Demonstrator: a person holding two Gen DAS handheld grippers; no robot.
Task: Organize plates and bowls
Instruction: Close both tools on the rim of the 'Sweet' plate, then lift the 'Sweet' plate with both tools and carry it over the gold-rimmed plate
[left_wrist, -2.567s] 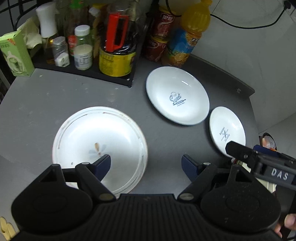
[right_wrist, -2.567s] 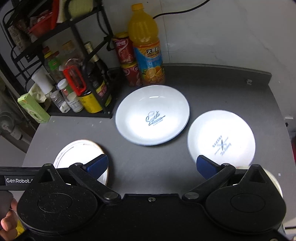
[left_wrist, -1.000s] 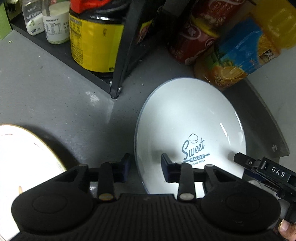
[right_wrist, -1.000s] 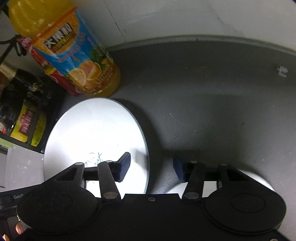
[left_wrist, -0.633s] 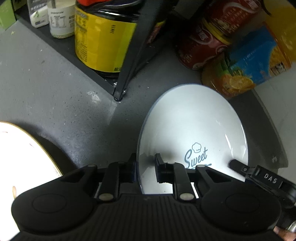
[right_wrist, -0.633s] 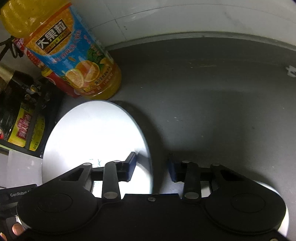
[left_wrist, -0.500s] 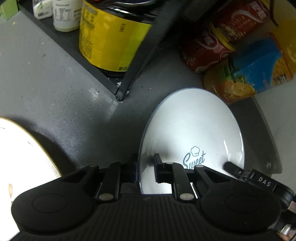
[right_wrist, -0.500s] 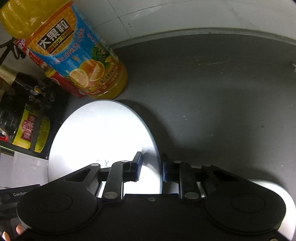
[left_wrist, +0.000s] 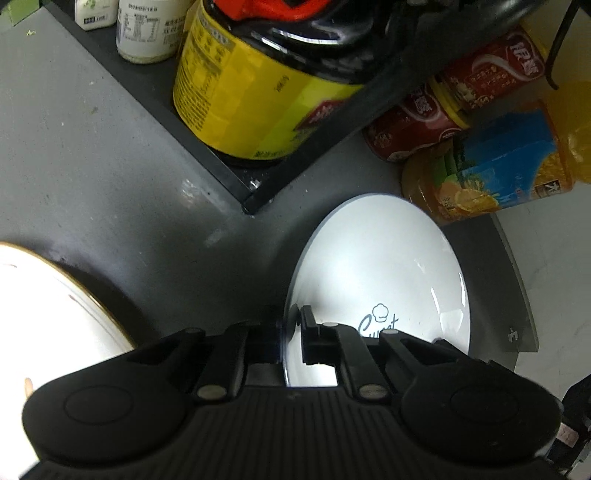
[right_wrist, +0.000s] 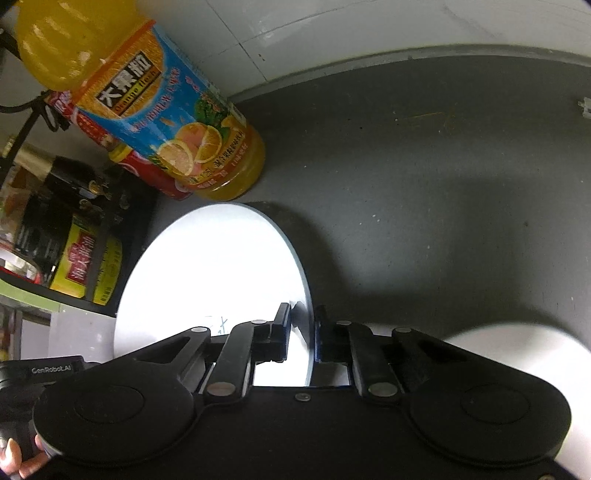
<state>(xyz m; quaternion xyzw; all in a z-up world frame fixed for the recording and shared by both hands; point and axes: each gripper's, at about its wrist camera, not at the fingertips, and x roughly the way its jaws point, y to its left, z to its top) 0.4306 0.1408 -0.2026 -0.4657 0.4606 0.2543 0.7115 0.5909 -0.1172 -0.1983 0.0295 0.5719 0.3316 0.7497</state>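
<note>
A white plate printed "Sweet" (left_wrist: 380, 266) lies on the grey counter. My left gripper (left_wrist: 290, 325) is shut on its left rim. The same plate shows in the right wrist view (right_wrist: 221, 273), where my right gripper (right_wrist: 302, 321) is shut on its right rim. A larger white plate with a gold rim (left_wrist: 48, 306) lies to the left. A smaller white plate (right_wrist: 517, 343) shows at the lower right, partly hidden by my right gripper.
A black rack (left_wrist: 207, 158) holds a yellow-labelled jar (left_wrist: 251, 99) and white bottles (left_wrist: 147, 29) just behind the plate. Red cans (left_wrist: 454, 96) and an orange juice bottle (right_wrist: 155, 107) stand at the back by the tiled wall. The counter edge (left_wrist: 517, 295) curves at the right.
Both grippers moved in from above the counter to the "Sweet" plate and closed on its opposite rims. The fingers went from wide open to shut on the plate.
</note>
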